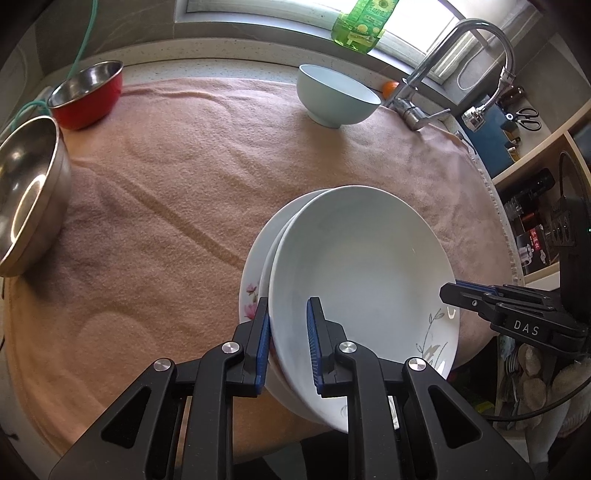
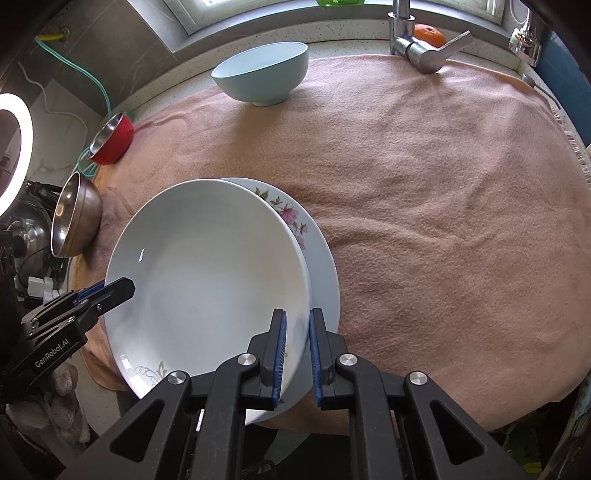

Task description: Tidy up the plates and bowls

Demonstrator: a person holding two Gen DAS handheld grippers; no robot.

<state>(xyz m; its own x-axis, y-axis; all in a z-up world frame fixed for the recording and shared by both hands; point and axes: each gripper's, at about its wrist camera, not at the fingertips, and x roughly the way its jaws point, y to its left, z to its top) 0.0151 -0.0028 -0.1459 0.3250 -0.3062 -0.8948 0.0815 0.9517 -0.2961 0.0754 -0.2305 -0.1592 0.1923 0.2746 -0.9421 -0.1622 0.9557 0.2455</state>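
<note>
A white plate (image 1: 362, 266) lies on top of a flower-patterned plate (image 1: 251, 291) near the front edge of the pink towel (image 1: 166, 192). My left gripper (image 1: 288, 332) is shut on the white plate's left rim. My right gripper (image 2: 297, 347) is shut on the rim at the opposite side of the same white plate (image 2: 207, 273); the flowered plate (image 2: 295, 218) shows beneath it. Each gripper shows in the other's view, the right (image 1: 448, 293) and the left (image 2: 125, 286). A light blue bowl (image 1: 336, 94) stands at the back of the towel.
A red bowl with a steel inside (image 1: 88, 92) and a steel bowl (image 1: 29, 192) lie at the left edge. A faucet (image 1: 443, 74), an orange (image 2: 428, 35) and a green bottle (image 1: 362, 22) are at the back. Shelves (image 1: 535, 206) stand on the right.
</note>
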